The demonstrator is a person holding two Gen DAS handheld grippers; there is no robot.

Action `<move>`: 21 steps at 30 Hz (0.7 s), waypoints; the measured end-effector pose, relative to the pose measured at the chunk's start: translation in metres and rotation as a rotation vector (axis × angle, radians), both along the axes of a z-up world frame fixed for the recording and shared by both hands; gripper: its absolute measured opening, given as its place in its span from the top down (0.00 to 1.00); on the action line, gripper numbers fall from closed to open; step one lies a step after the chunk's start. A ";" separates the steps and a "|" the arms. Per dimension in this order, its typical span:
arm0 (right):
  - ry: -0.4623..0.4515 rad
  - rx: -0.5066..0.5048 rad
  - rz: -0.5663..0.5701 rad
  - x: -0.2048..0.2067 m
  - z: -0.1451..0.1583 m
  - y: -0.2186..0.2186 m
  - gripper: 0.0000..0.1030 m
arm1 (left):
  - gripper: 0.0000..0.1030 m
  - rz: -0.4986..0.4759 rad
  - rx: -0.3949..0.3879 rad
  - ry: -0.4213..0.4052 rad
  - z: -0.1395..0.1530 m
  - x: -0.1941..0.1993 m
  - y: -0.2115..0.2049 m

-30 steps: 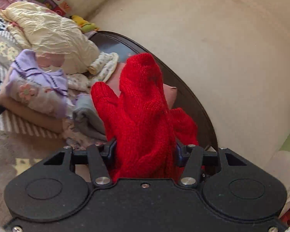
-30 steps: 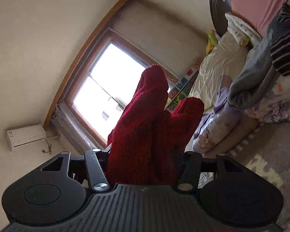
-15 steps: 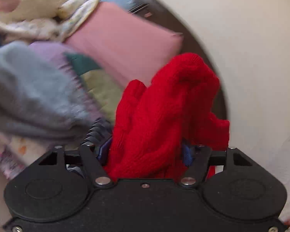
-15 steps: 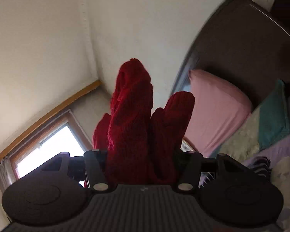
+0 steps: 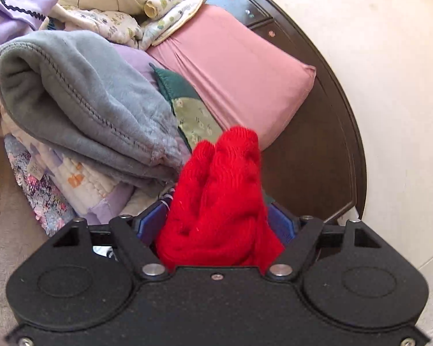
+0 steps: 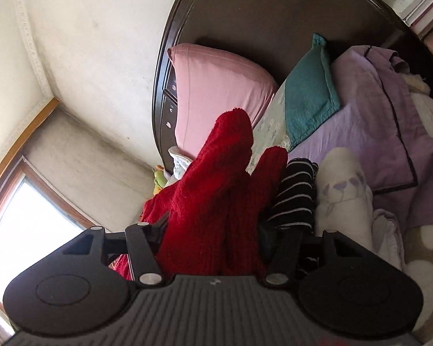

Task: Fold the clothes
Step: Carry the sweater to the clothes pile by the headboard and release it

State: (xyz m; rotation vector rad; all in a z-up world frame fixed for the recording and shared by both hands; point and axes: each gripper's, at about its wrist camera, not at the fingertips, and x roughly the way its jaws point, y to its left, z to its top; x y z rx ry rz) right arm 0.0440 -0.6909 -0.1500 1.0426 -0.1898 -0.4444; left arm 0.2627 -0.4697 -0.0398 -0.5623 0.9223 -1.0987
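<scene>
A red knitted garment is bunched between the jaws of my left gripper, which is shut on it; its folds stick up and hide the fingertips. My right gripper is shut on another part of the same red knit, held up in front of the bed's head end. Both grippers hold the garment in the air above a pile of bedding and clothes.
A pink pillow leans on the dark curved wooden headboard. A folded grey blanket, a green cushion, purple bedding, a black-and-white striped cloth and patterned quilts lie close below. A window is on the left.
Both grippers have swung with the red garment from facing the wall and window down toward the pillows and headboard. The bedding pile is now much closer. Both grips stay shut.
</scene>
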 end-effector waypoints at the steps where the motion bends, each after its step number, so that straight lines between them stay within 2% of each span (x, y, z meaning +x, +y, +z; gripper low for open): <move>1: -0.003 -0.001 0.007 -0.002 -0.002 0.000 0.45 | 0.39 0.008 0.023 -0.018 0.001 -0.004 -0.004; 3: -0.011 -0.004 0.017 -0.005 -0.005 -0.001 0.45 | 0.45 0.017 -0.011 0.016 0.006 -0.003 -0.011; 4: -0.021 -0.017 0.009 -0.007 -0.001 0.001 0.45 | 0.45 0.030 0.013 0.014 0.007 -0.001 -0.017; 5: -0.020 -0.039 -0.014 -0.012 0.006 0.003 0.45 | 0.44 0.049 0.073 -0.008 0.006 0.001 -0.024; 6: -0.020 -0.061 -0.036 -0.018 0.013 0.005 0.45 | 0.30 0.068 0.133 -0.030 0.006 0.004 -0.032; 7: -0.008 -0.071 -0.052 -0.020 0.018 0.005 0.44 | 0.24 0.110 0.207 -0.042 0.003 0.006 -0.039; 8: 0.049 -0.034 -0.044 -0.012 0.016 -0.002 0.33 | 0.21 0.147 0.235 -0.045 0.002 0.006 -0.039; 9: 0.106 0.003 -0.035 -0.004 0.014 -0.010 0.24 | 0.21 0.155 0.212 -0.058 0.005 0.004 -0.035; 10: 0.149 0.028 -0.027 0.002 0.014 -0.016 0.25 | 0.22 0.153 0.182 -0.079 0.009 0.000 -0.031; 12: 0.130 -0.041 -0.034 -0.008 0.028 -0.014 0.27 | 0.22 0.168 0.151 -0.122 0.014 -0.008 -0.015; 14: 0.117 -0.150 -0.049 -0.026 0.040 -0.002 0.23 | 0.22 0.190 0.126 -0.165 0.018 -0.017 0.002; 18: 0.110 -0.190 -0.077 -0.055 0.042 0.005 0.21 | 0.22 0.187 0.111 -0.183 0.014 -0.042 0.053; 21: 0.110 -0.249 -0.072 -0.079 0.042 0.030 0.21 | 0.22 0.181 0.103 -0.191 0.010 -0.061 0.093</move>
